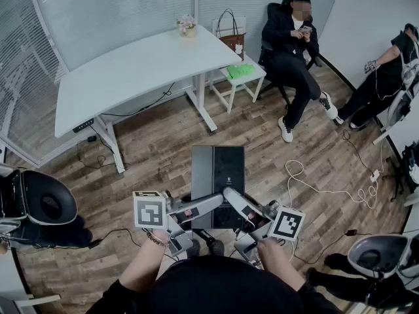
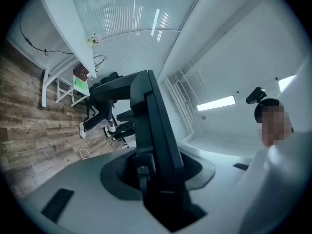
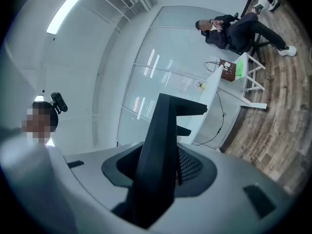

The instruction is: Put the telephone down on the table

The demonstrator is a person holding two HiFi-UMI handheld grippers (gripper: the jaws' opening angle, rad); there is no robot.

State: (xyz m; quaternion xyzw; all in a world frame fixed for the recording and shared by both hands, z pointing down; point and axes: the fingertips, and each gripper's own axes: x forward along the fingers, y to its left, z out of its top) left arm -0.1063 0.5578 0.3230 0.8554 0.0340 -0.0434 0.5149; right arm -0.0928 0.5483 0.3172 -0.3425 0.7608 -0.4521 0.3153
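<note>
The telephone (image 1: 217, 173) is a flat slab, half grey and half black, held out level above the wooden floor in the head view. My left gripper (image 1: 211, 205) is shut on its near edge from the left, and my right gripper (image 1: 236, 200) is shut on the same edge from the right. In the left gripper view the telephone (image 2: 152, 126) stands edge-on, rising out of my left gripper (image 2: 156, 182). The right gripper view shows the same dark slab (image 3: 158, 150) edge-on in my right gripper (image 3: 153, 184). The white table (image 1: 131, 70) lies far ahead to the left.
A small white side table (image 1: 243, 77) carries a green thing, with a bag (image 1: 230, 36) and flowers (image 1: 188, 26) near the table's far end. One person sits on a chair (image 1: 291, 48), another at the right edge (image 1: 393, 77). Cables (image 1: 314, 188) lie on the floor; chairs (image 1: 39, 205) (image 1: 380, 254) flank me.
</note>
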